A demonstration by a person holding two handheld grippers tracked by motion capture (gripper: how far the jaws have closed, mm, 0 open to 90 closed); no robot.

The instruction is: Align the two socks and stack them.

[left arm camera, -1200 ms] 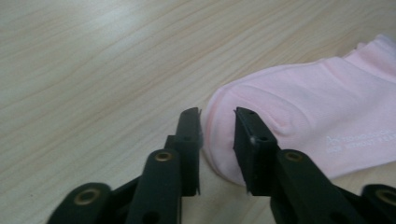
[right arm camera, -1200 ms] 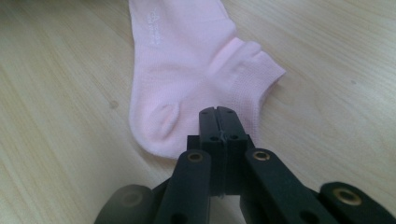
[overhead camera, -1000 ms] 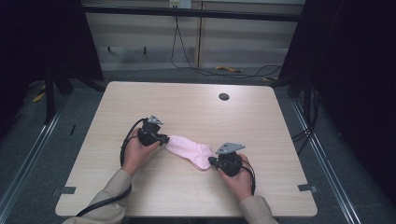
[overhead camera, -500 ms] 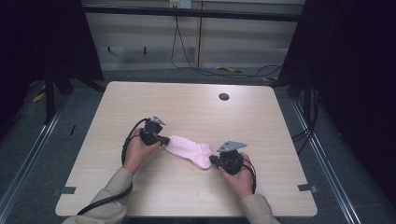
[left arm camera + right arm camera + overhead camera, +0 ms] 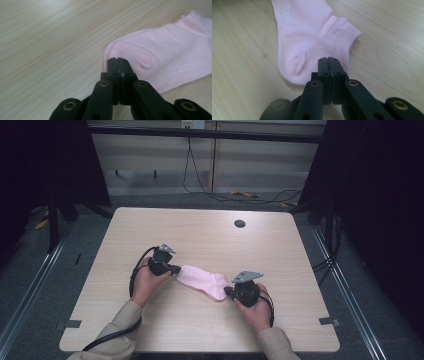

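Observation:
A pink ankle sock (image 5: pixel 202 280) lies flat on the wooden table (image 5: pixel 200 232), slanting from upper left to lower right. My left gripper (image 5: pixel 177 269) is at its left end. In the left gripper view the sock (image 5: pixel 162 57) has small white print, and the left gripper (image 5: pixel 117 60) has its jaws shut on the rounded toe edge, where the fabric puckers. My right gripper (image 5: pixel 228 291) is at the sock's other end. In the right gripper view the right gripper (image 5: pixel 328 59) is shut on the ribbed cuff of the sock (image 5: pixel 304 37), beside the heel.
A dark round grommet hole (image 5: pixel 239 223) sits near the table's far edge. A black cable (image 5: pixel 112 336) trails from the left gripper off the front left of the table. Bare tabletop surrounds the sock, and dark frame posts stand beyond the table's sides.

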